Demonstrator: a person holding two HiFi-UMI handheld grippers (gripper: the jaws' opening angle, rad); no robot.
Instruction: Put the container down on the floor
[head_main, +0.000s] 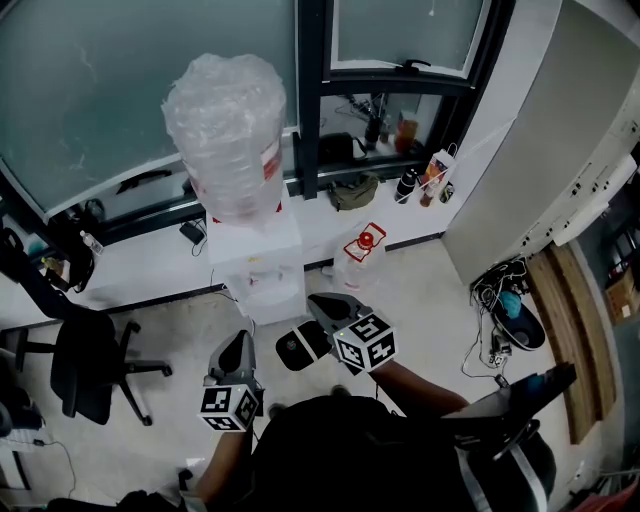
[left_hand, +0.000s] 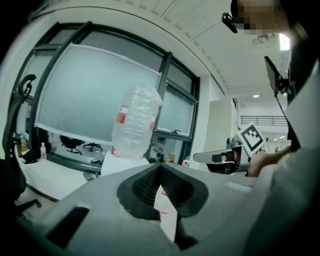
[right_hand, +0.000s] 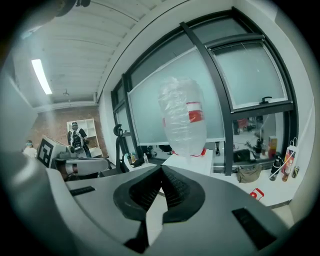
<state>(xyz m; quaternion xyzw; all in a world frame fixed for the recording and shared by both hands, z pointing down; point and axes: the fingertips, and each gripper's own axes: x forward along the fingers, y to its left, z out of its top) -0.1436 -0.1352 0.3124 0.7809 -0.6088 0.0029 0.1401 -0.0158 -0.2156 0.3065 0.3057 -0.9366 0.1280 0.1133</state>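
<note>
Closest to me, my left gripper (head_main: 238, 345) is clenched on nothing, its pads pressed together at the tip, and it points toward the white dispenser (head_main: 258, 262). To its right, my right gripper (head_main: 322, 303) is the same story: jaws pinched tight and empty. So nothing has been lifted yet. The container (head_main: 228, 130), that big clear water jug, sits upside down on top of the dispenser, on the far side of both grippers and well apart from them. All the work is left, I reckon: open up, take it from both sides, lift it off and lower it to the floor (head_main: 420, 300).

Around me, left to right: a black office chair (head_main: 85, 360) at near left, then a small red-capped jug (head_main: 362, 250) on the floor just right of the dispenser, then a tangle of cables (head_main: 495, 290) further right. That small jug and a dark object (head_main: 300, 345) between my grippers crowd the landing spot, so the bare floor to their right looks safest.
</note>
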